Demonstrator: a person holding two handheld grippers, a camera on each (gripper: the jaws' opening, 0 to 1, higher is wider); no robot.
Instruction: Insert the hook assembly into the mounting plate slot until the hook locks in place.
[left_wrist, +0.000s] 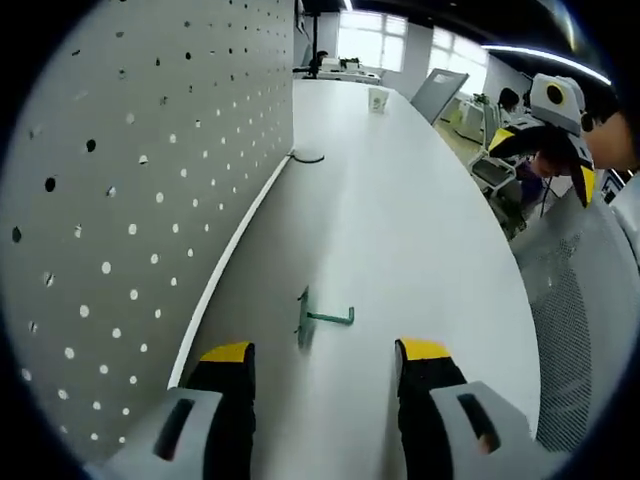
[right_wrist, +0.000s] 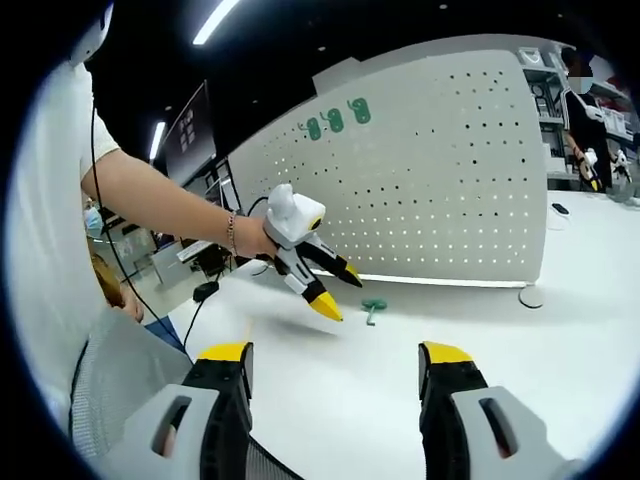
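Thin green hook (left_wrist: 322, 318) on smooth white table (left_wrist: 400, 230), perforated pegboard (left_wrist: 150, 180) possibly metal, both grippers (left_wrist: 325, 352) (right_wrist: 335, 352) released

Left gripper (right_wrist: 336, 288) fingers parted (arm outstretched); right gripper (right_wrist: 338, 352) fingers parted.

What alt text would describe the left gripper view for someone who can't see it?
A green hook lies on a white table just ahead of the open left tool. A white pegboard stands along the table's left edge, and the right tool hovers at the upper right.
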